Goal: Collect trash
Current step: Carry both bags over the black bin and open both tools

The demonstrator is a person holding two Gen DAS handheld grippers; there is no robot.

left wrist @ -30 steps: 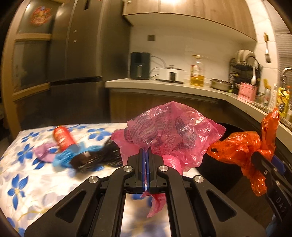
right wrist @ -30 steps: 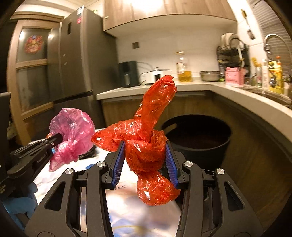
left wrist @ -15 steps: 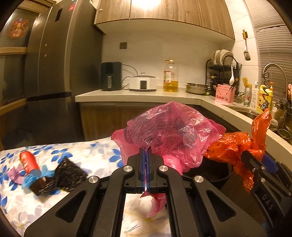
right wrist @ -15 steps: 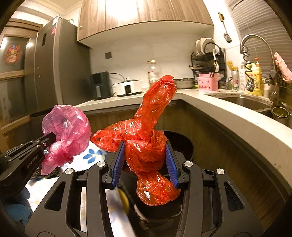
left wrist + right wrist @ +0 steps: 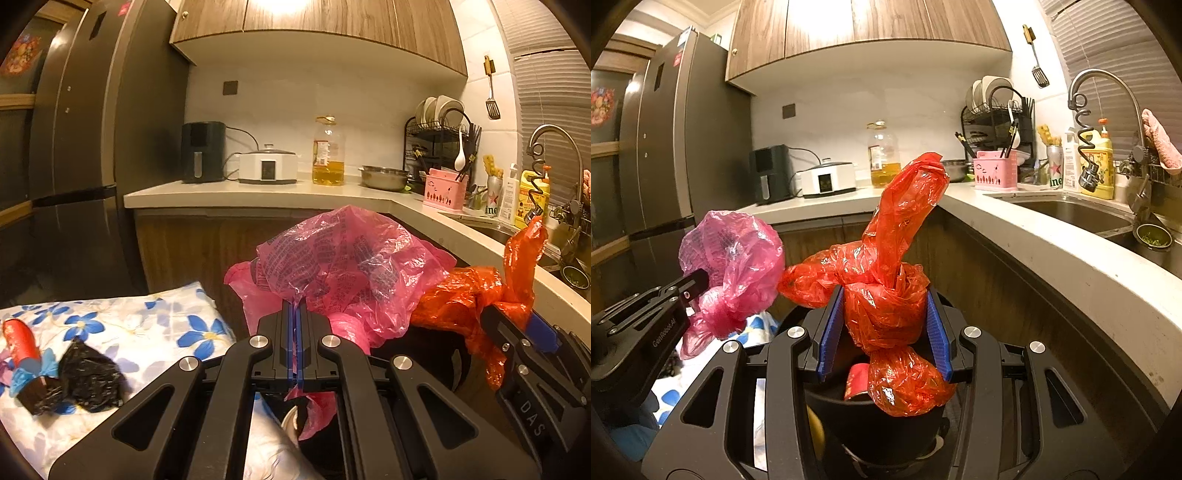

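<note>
The left tool (image 5: 294, 325) pinches a pink bag (image 5: 343, 266) between its closed pads. At right, the right tool (image 5: 517, 332) holds an orange bag (image 5: 465, 295). A black wad (image 5: 88, 380) and a red tube (image 5: 20, 341) lie on the flowered cloth (image 5: 147, 325).

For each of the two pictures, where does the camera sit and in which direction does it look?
Left wrist: on the left gripper, facing the kitchen counter; its shut jaws pinch the pink bag; the right gripper shows at right.
Right wrist: on the right gripper, above the black bin; it clamps the orange bag; the left gripper shows at left.
Shared: both bags, both grippers, counter.
</note>
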